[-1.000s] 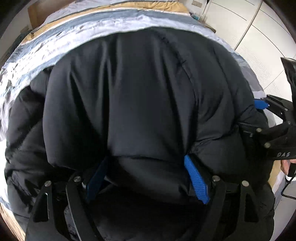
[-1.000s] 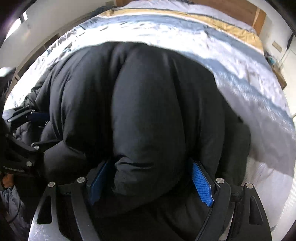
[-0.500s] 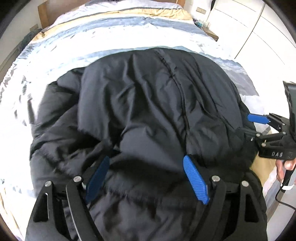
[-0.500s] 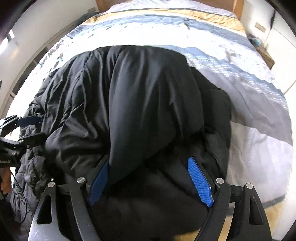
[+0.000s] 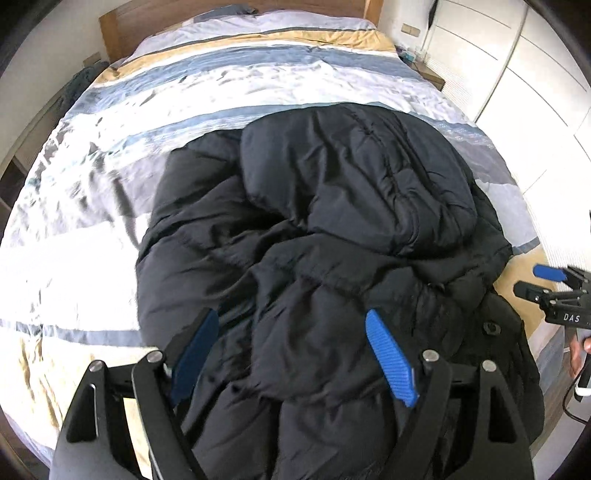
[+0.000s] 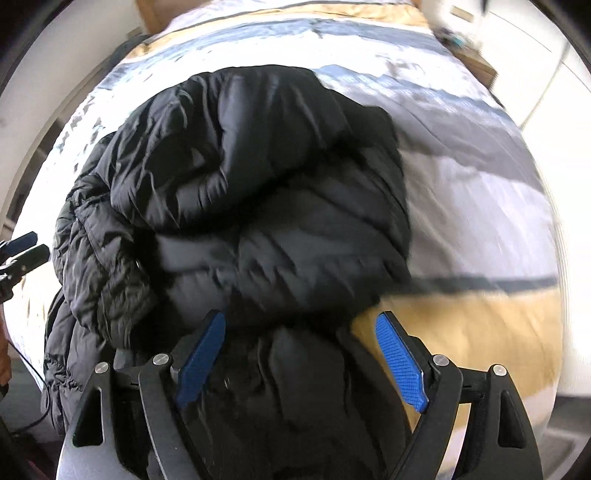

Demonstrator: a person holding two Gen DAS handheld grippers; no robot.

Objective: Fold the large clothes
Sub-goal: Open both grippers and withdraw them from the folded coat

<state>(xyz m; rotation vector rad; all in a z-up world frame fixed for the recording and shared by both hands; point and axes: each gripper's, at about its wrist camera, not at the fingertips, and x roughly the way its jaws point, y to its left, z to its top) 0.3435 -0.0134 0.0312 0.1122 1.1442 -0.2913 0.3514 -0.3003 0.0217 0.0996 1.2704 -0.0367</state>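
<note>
A large black puffer jacket (image 5: 325, 229) lies bunched on the striped bed, its upper part folded over toward me; it also fills the right wrist view (image 6: 236, 206). My left gripper (image 5: 291, 354) is open, its blue pads wide apart above the jacket's near edge, holding nothing. My right gripper (image 6: 299, 354) is open too, above the jacket's near right corner, its right pad over the tan bedding. The right gripper shows at the right edge of the left wrist view (image 5: 554, 288); the left gripper shows at the left edge of the right wrist view (image 6: 22, 251).
The bed cover (image 5: 110, 192) has white, blue-grey and tan stripes. A wooden headboard (image 5: 122, 22) is at the far end. White wardrobe doors (image 5: 517, 85) and a small bedside table (image 5: 424, 66) stand on the right. The jacket's near part hangs over the bed's foot edge.
Both grippers let go of the jacket and pulled back and up. The jacket, held up close to the cameras before, has dropped onto the bed in a folded heap.
</note>
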